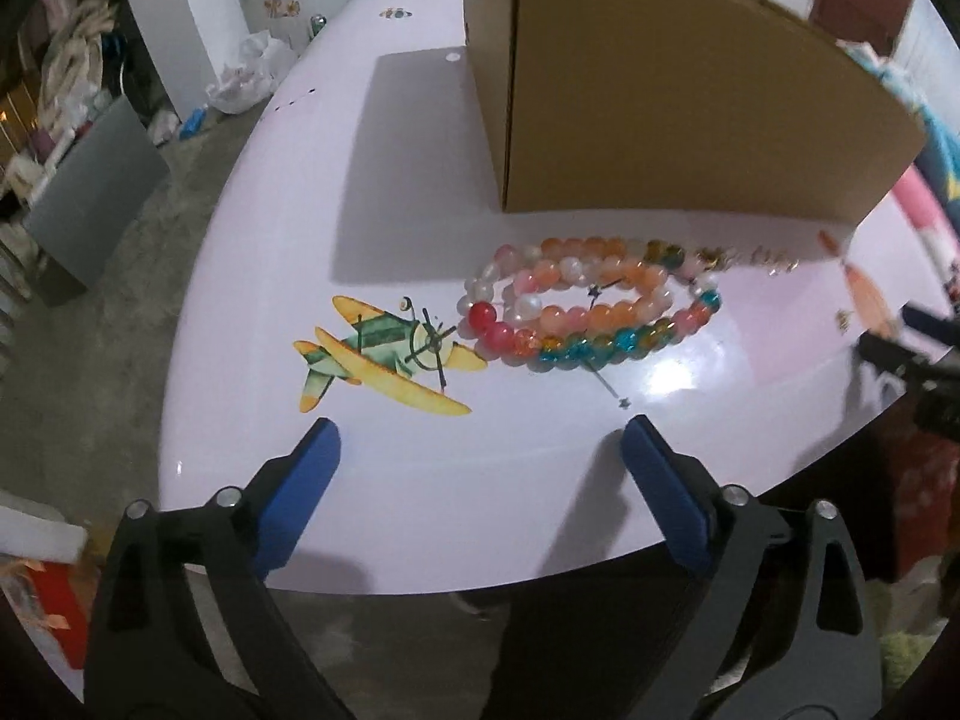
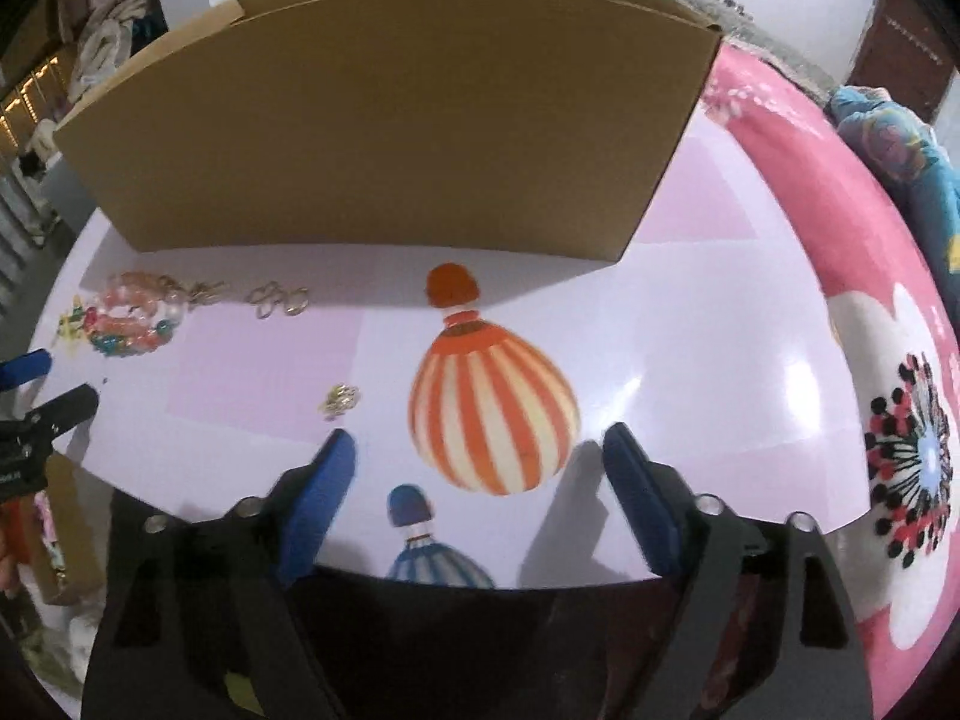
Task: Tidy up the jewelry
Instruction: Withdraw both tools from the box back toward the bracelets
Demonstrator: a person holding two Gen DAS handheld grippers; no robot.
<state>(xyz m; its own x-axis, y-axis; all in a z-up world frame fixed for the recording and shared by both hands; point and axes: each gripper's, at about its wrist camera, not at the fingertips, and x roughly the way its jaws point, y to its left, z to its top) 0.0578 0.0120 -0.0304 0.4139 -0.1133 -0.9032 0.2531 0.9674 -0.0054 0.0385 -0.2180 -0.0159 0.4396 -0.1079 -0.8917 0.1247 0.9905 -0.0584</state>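
Note:
A pile of beaded bracelets (image 1: 591, 315) in orange, pink, white and teal lies on the white table (image 1: 384, 480) in front of a cardboard box (image 1: 660, 108). My left gripper (image 1: 480, 438) is open and empty, short of the beads. Small gold rings (image 1: 774, 261) lie to the right of the beads. In the right wrist view the bracelets (image 2: 132, 321) lie far left, gold rings (image 2: 279, 300) sit beside them, and a small gold piece (image 2: 340, 399) lies just ahead of the left finger. My right gripper (image 2: 477, 450) is open and empty over the balloon picture.
The open cardboard box (image 2: 384, 138) stands at the back of the table. The table carries printed pictures: an airplane (image 1: 384, 354) and a striped balloon (image 2: 492, 402). A pink flowered blanket (image 2: 870, 360) lies to the right. The other gripper shows at each view's edge (image 1: 900, 354).

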